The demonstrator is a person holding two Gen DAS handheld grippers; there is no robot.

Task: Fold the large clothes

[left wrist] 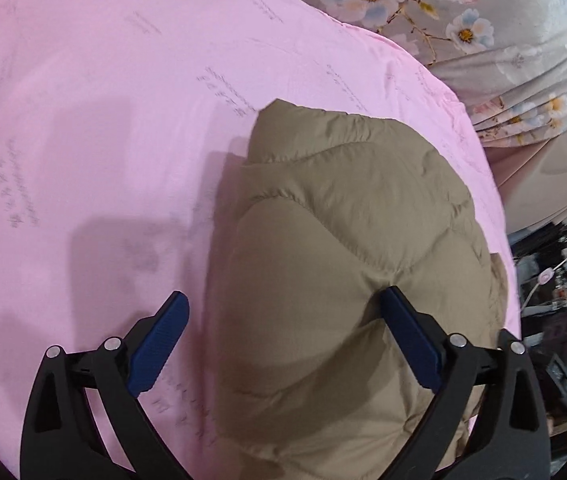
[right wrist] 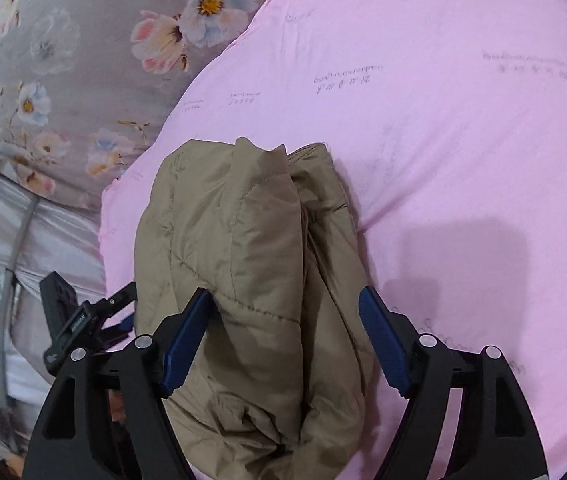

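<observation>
Folded tan jacket point(right wrist: 243, 264) – pink sheet point(right wrist: 443, 140)

The jacket point(left wrist: 347, 248) is a plain khaki tan, quilted with stitched lines that mark off puffy panels. It lies on a pink sheet point(left wrist: 95, 112) printed with small, faint grey lettering scattered in short lines. Beside the sheet, the bedspread point(right wrist: 67, 80) is grey with large flowers in pale blue, white and pink, their centres yellow. Both grippers are black, their fingers point(right wrist: 187, 340) faced with dark blue ribbed pads.
</observation>
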